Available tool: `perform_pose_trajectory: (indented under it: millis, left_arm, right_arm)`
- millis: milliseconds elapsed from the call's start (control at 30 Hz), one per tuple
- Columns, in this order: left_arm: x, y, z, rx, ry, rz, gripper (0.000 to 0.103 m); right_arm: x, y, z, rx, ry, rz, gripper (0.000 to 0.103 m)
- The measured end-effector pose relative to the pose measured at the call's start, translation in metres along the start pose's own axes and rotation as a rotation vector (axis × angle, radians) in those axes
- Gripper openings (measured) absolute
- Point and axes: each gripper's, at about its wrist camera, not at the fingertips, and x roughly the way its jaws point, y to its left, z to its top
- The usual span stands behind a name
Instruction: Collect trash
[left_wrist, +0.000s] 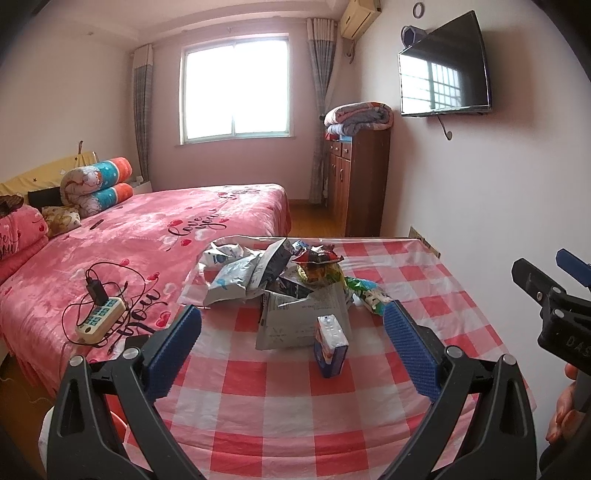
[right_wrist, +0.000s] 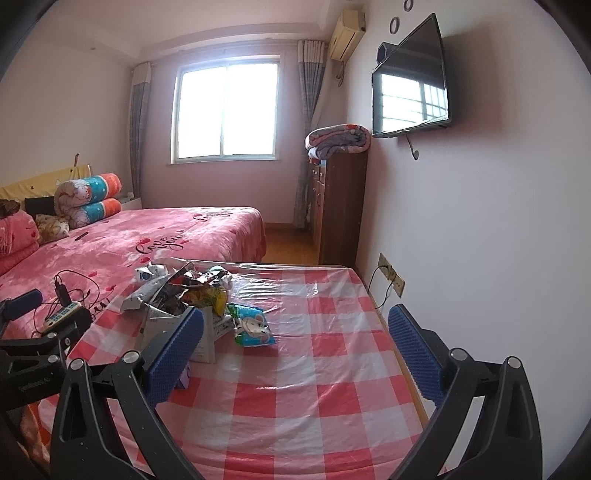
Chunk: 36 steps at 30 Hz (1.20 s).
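A heap of crumpled snack wrappers and bags (left_wrist: 280, 273) lies at the far side of the red-and-white checked table (left_wrist: 280, 406). A small blue and white carton (left_wrist: 330, 345) stands upright nearest me, between the fingers' line of my left gripper (left_wrist: 291, 332), which is open and hovers short of it. A green and blue cartoon packet (right_wrist: 253, 326) lies at the heap's right edge. My right gripper (right_wrist: 295, 332) is open over bare cloth, with the heap (right_wrist: 184, 291) past its left finger. Each gripper shows at the edge of the other's view.
A pink bed (left_wrist: 147, 236) runs along the table's left, with a power strip and tangled cables (left_wrist: 99, 317) near its edge. A wall with a socket plate (right_wrist: 391, 277) borders the table's right. A wooden cabinet (left_wrist: 360, 184) stands beyond, and a TV (left_wrist: 443, 70) hangs on the wall.
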Motion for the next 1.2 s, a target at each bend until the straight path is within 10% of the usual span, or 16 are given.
perform_pose_trajectory:
  millis: [667,1200]
  left_arm:
    - [-0.012,-0.003,0.002,0.013,-0.015,-0.010,0.099]
    - [0.029,0.043,-0.007,-0.005,0.109,-0.029,0.099]
  right_arm:
    - [-0.005,-0.004,0.001,-0.005,-0.009,0.002,0.099]
    - [0.042,-0.021,-0.030,0.095,0.146,0.127,0.099]
